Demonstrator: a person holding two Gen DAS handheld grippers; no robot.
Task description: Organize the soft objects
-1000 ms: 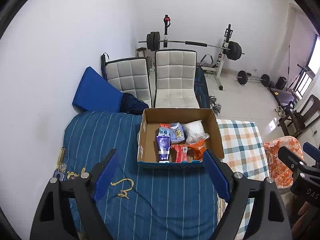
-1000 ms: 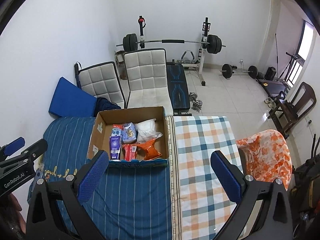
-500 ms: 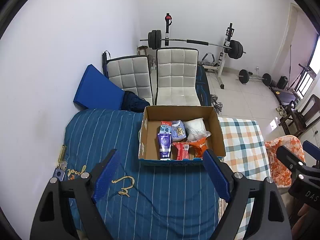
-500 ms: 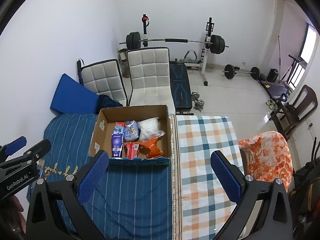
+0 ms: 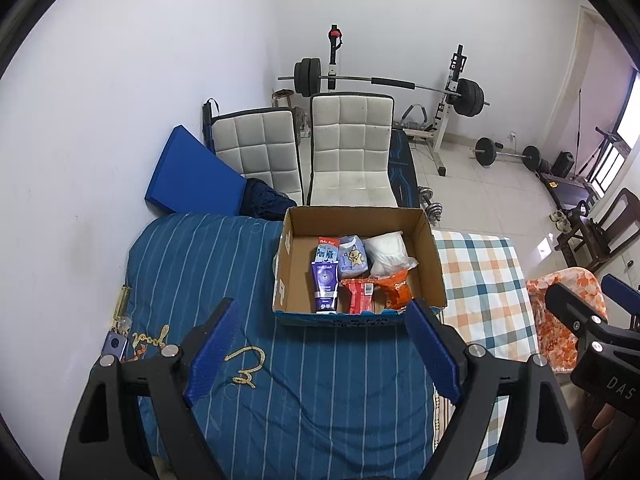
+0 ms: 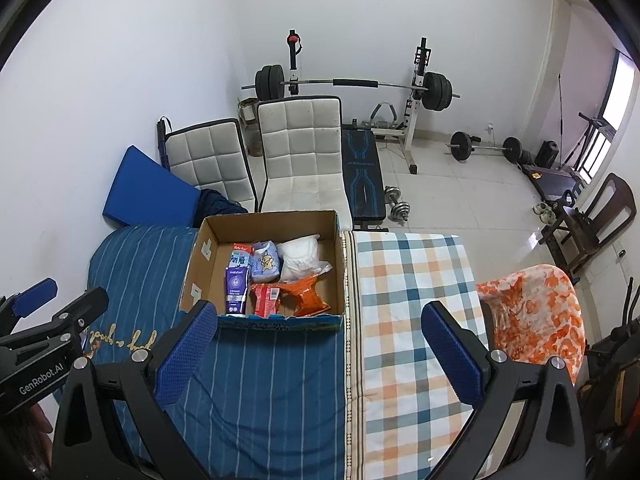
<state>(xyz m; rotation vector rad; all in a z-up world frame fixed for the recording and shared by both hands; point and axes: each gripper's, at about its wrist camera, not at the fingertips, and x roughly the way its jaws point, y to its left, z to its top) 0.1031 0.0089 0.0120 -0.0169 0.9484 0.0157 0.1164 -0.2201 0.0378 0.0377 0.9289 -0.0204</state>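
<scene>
An open cardboard box (image 5: 434, 256) (image 6: 198, 268) sits on the bed at the seam of the blue striped cover (image 5: 192, 264) and the checked cover (image 6: 404, 280). Inside lie a purple tube (image 5: 325, 286) (image 6: 236, 290), a milk pack (image 5: 327, 252), a light blue pouch (image 5: 353, 258) (image 6: 265, 264), a white bag (image 5: 387, 250) (image 6: 300, 258), a red packet (image 5: 358, 296) (image 6: 266, 298) and an orange packet (image 5: 396, 290) (image 6: 306, 298). My left gripper (image 5: 320, 356) is open and empty, held above the blue cover in front of the box. My right gripper (image 6: 320, 356) is open and empty, above the seam.
An orange patterned cloth (image 6: 532, 312) (image 5: 568, 304) lies at the bed's right edge. Two white padded chairs (image 5: 348, 156), a blue mat (image 5: 192, 180) and a weight bench (image 6: 360, 164) with barbell stand beyond the bed. Small items (image 5: 118, 320) lie by the left wall.
Both grippers have drawn back and risen slightly, so the box sits a little farther off in both views. Both stay open and empty.
</scene>
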